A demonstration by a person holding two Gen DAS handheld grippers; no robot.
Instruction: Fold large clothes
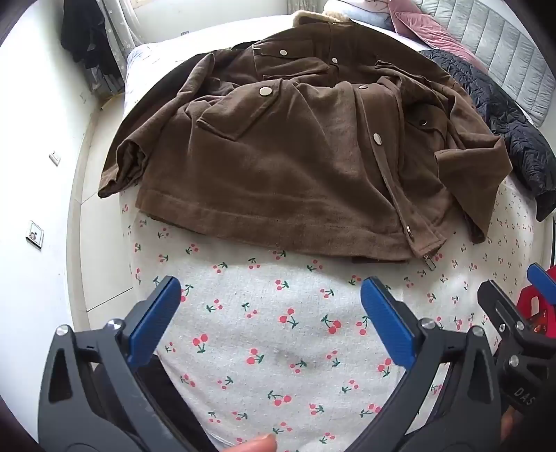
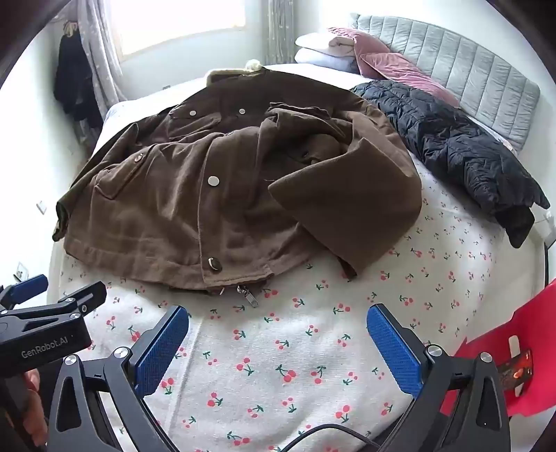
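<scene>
Home bedroom: bed (image 2: 451, 278) with cherry-print sheet, pillows (image 2: 323, 48), padded headboard (image 2: 469, 69), curtained window (image 2: 180, 21)

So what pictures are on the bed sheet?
Little red cherries with green stems on the pale bed sheet, clearest in the right wrist view.

jacket (image 1: 295, 167) on bed (image 1: 278, 347), coat (image 2: 451, 149) right

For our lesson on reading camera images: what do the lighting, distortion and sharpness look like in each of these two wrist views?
Left wrist view: heavy fisheye bending, dark corners, the brown jacket evenly lit and sharp, and the left wall washed out pale. Right wrist view: the same bulge, the window blown out white with glare, the cherry-print sheet crisp, and the far pillows slightly hazy.
</scene>
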